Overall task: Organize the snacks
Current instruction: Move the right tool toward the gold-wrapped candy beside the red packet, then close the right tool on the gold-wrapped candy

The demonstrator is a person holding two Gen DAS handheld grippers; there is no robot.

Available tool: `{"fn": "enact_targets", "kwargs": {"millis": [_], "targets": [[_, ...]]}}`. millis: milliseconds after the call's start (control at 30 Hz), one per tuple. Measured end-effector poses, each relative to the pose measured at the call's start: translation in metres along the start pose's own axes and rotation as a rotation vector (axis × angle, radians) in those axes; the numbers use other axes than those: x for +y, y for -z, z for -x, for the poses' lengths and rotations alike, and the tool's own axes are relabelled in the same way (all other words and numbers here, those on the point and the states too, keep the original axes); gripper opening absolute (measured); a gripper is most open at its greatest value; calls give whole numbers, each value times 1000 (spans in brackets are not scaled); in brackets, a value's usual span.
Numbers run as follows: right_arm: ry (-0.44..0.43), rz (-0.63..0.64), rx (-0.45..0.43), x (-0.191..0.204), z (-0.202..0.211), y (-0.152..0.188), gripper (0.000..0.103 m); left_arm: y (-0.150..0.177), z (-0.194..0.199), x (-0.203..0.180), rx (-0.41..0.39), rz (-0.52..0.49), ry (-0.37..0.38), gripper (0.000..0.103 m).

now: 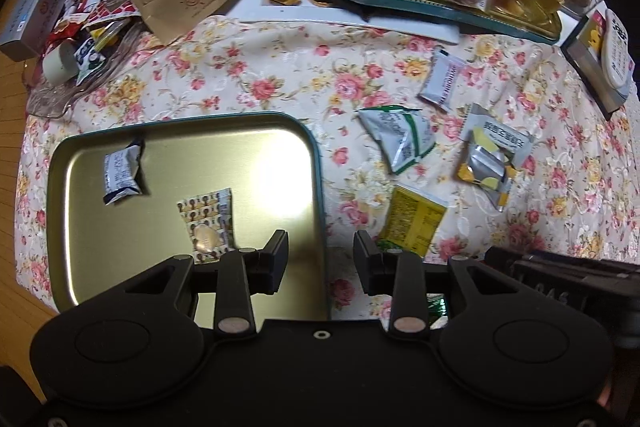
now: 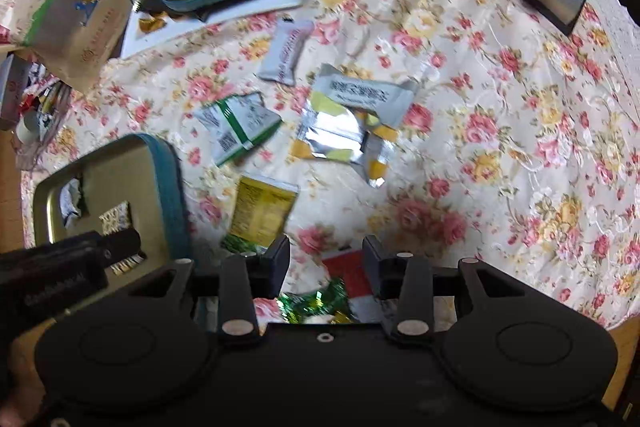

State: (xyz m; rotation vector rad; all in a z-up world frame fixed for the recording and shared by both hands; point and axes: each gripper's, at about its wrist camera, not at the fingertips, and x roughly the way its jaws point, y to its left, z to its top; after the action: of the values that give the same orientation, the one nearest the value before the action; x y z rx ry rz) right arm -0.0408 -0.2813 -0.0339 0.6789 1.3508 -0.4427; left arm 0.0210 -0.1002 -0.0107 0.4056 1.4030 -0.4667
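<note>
I see both grippers empty, left gripper point(image 1: 321, 253) and right gripper point(image 2: 326, 257) jaws apart, two snacks in the gold tray point(image 1: 120, 247), yellow packet point(image 1: 412, 223) beside it on floral cloth point(image 1: 240, 67).

Gold tin tray point(image 1: 120, 267) held two packets, blue-white wrapper point(image 1: 122, 173) and patterned sachet point(image 1: 208, 225); green-striped point(image 1: 398, 139), yellow point(image 1: 412, 225) and silver-yellow point(image 1: 490, 163) packets lay flat on the cloth beside it.

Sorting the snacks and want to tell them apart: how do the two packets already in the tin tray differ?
The white and blue packet is puffy with crumpled ends; the patterned packet lies flat. The white and blue packet is opaque, while the patterned packet shows a round sweet through a clear part. Both lie apart on the tin tray.
</note>
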Motion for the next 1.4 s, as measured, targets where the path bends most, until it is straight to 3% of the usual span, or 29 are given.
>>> {"fn": "enact_targets", "kwargs": {"millis": [333, 500, 733, 800, 933, 1067, 1233, 1400], "targets": [[9, 49, 112, -13, -23, 27, 43, -1, 1, -30, 0, -45, 18, 44], [-49, 79, 188, -11, -27, 40, 38, -4, -3, -32, 8, -26, 4, 44], [-166, 60, 385, -2, -59, 56, 28, -7, -3, -30, 9, -5, 3, 44], [-128, 50, 362, 1, -66, 57, 27, -8, -3, -30, 7, 0, 6, 44], [-10, 66, 218, 2, -64, 46, 26, -8, -3, -27, 8, 11, 5, 44], [-13, 0, 135, -8, -57, 31, 26, -8, -1, -24, 6, 13, 11, 44], [79, -11, -18, -19, -50, 17, 26, -7, 1, -24, 1, 10, 13, 44], [79, -123, -68, -41, -40, 4, 27, -8, 2, -22, 0, 14, 13, 44]]}}
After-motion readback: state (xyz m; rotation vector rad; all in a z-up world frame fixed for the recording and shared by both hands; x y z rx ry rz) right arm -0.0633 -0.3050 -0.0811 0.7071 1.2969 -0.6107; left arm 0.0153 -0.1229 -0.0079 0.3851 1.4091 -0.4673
